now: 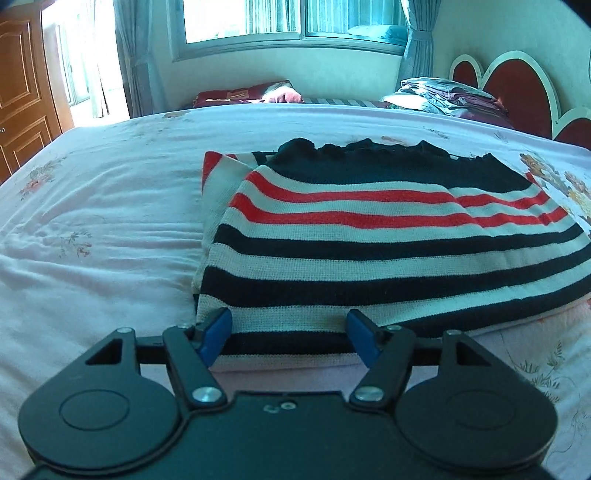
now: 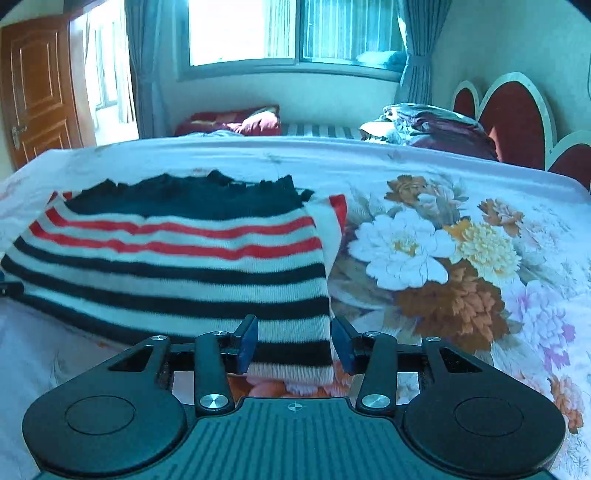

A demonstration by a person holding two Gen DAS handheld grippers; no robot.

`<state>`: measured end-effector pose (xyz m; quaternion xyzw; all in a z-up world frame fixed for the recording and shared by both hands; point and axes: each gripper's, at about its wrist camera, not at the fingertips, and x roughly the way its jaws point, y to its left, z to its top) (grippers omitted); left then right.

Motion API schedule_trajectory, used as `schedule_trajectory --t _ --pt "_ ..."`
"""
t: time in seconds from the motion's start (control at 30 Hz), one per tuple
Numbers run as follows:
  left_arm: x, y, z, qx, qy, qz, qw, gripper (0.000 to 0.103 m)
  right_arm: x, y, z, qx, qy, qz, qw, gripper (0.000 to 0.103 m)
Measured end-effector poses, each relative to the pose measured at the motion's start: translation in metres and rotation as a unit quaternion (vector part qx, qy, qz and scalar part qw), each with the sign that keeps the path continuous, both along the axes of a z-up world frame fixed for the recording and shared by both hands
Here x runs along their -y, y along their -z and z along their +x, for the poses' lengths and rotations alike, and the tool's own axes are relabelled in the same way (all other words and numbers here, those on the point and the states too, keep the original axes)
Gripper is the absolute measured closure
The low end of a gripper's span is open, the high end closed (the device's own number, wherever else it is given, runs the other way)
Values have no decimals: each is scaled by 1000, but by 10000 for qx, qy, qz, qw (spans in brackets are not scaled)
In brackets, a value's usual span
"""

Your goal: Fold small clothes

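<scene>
A floral bed [image 1: 92,229] carries the striped sweater [image 1: 369,236], folded bedding [image 1: 450,94] behind. Left gripper [image 1: 290,341] and right gripper [image 2: 293,347] both stand open astride its near hem, pads apparently clear; its far edge blurs.

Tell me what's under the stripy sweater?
The striped sweater lies on the flowered bedsheet, which shows all around it. Whatever is right beneath the sweater, or tucked into its folds, is covered and cannot be seen.

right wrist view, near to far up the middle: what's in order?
Right claw with blue pads → striped knit sweater, black, white and red → floral bedsheet → dark red pillow → bright window.
</scene>
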<state>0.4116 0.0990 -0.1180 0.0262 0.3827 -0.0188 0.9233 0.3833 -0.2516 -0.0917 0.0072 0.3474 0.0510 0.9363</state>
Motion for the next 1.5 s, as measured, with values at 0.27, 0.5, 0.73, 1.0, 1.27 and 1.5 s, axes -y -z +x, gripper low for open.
schedule_trajectory --t 0.27,0.5,0.73,1.0,1.27,1.5 --pt "-11 -5 -4 155 -224 -394 9989 43 12 24 26 -691 122 572 9959 69" --pt "-12 1 2 31 -36 -287 9996 42 9 29 6 -726 0 354 9967 94" --pt "-1 -1 0 -15 152 171 9997 42 1 2 -5 -53 240 -129 9996 85" --pt "0 1 1 -82 -1 146 9999 42 -9 30 5 -597 -141 -360 9975 87" --pt "4 2 1 -62 -19 258 9996 42 -7 29 5 -649 -98 -265 9975 86" --pt "19 -16 -30 145 51 669 9976 5 0 0 -22 -41 13 -100 9999 39"
